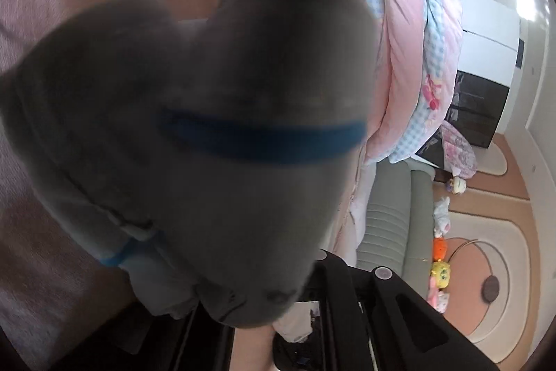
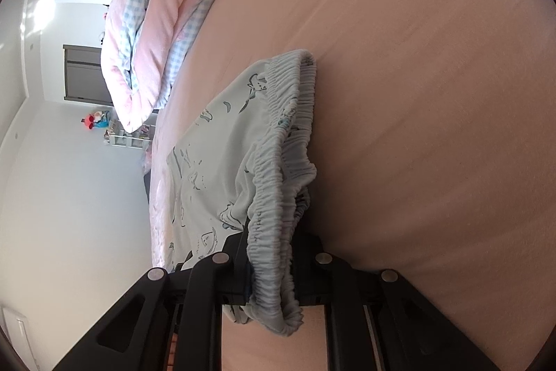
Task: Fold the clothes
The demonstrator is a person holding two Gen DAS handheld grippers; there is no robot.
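Right gripper (image 2: 274,270) at the bottom centre of the right wrist view, black jaws clamped on the gathered elastic waistband of pale printed shorts (image 2: 222,162). Waistband bunched and ruffled between the pads, running up from the grip toward the frame's middle; rest of the shorts spread to the left of it, lying on the peach-pink bed sheet (image 2: 434,93) that fills the right half. Folded pink-and-blue checked quilt (image 2: 153,23) in the upper left, beyond the shorts, on the same bed. White wall and a grey door further left. Left gripper (image 1: 312,301) at the bottom of the left wrist view, mostly hidden behind a blurred grey mass of cloth right against the lens; jaws closed, and whether on that cloth cannot be told from the picture. Blue stripe across the middle of that cloth, another blue band at lower left. Pink sheet visible at the upper left edge. Same quilt (image 1: 417,58) at upper right. Grey-green padded bed edge (image 1: 392,221) at lower right, with small toys (image 1: 439,266) beside it on a patterned rug (image 1: 493,249).
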